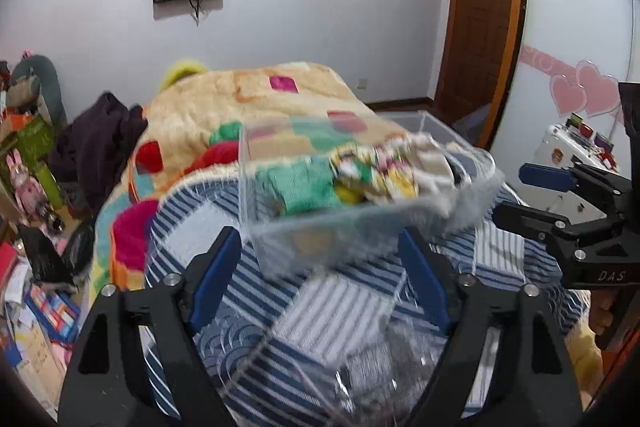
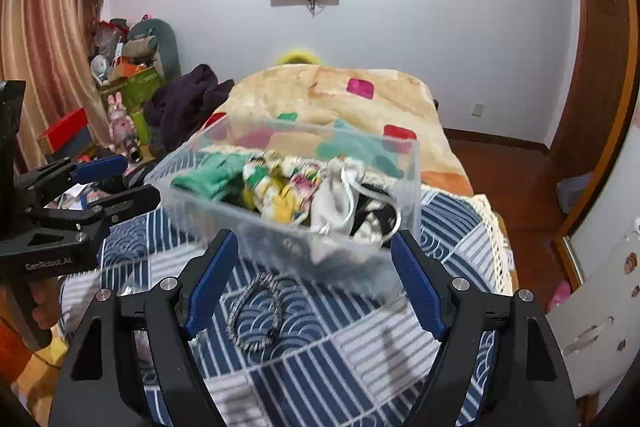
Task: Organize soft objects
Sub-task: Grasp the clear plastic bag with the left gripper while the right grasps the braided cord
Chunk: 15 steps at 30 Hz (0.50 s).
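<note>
A clear plastic bin (image 1: 340,227) (image 2: 224,219) sits on the blue-and-white patchwork cloth (image 1: 328,307) (image 2: 340,355) on the bed. It holds soft items: a green knit piece (image 1: 304,187) (image 2: 208,179), patterned white-yellow fabric (image 1: 376,171) (image 2: 280,195) and a grey-white drawstring pouch (image 2: 340,199). My left gripper (image 1: 320,283) is open, just short of the bin's near wall. My right gripper (image 2: 312,283) is open, near the bin's front. A braided grey cord loop (image 2: 256,311) lies on the cloth between the right fingers.
A beige blanket with coloured squares (image 1: 256,99) (image 2: 360,95) covers the bed behind. A dark purple garment (image 1: 100,139) (image 2: 184,95) lies at the left. Clutter, boxes and a pink bunny toy (image 2: 120,119) stand left. A wooden door (image 1: 480,7) and a white case (image 1: 568,155) are on the right.
</note>
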Available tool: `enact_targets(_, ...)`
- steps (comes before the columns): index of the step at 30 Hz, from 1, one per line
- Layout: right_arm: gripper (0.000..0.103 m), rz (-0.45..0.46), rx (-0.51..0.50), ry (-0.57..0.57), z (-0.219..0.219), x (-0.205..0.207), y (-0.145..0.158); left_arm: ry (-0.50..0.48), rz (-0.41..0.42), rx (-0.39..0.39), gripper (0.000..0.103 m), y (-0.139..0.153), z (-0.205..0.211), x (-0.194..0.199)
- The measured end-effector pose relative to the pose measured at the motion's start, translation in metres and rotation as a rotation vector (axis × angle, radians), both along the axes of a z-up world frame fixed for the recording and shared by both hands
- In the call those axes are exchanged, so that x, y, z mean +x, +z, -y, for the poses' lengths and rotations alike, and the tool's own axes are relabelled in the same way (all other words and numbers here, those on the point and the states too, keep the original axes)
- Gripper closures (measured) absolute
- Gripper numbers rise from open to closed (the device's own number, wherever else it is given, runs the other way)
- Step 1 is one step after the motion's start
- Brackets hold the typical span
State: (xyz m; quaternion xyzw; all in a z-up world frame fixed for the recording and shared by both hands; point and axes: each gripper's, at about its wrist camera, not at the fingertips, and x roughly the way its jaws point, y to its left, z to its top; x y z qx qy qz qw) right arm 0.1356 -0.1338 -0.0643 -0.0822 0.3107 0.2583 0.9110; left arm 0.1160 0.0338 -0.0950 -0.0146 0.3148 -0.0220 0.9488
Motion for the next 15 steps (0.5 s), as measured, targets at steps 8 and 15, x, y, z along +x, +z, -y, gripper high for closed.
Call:
enact_targets(8,0.026,-0.092,0.0,0.021,-0.007,-0.006,-0.032,-0.032,-0.124,-0.042,0.021,-0.038,0.005,-0.019)
enact_targets(15,0.026,-0.194,-0.004,0.043,-0.018,-0.002,-0.062,-0.062,-0.175,-0.033,0.021,-0.061,0.015,-0.028)
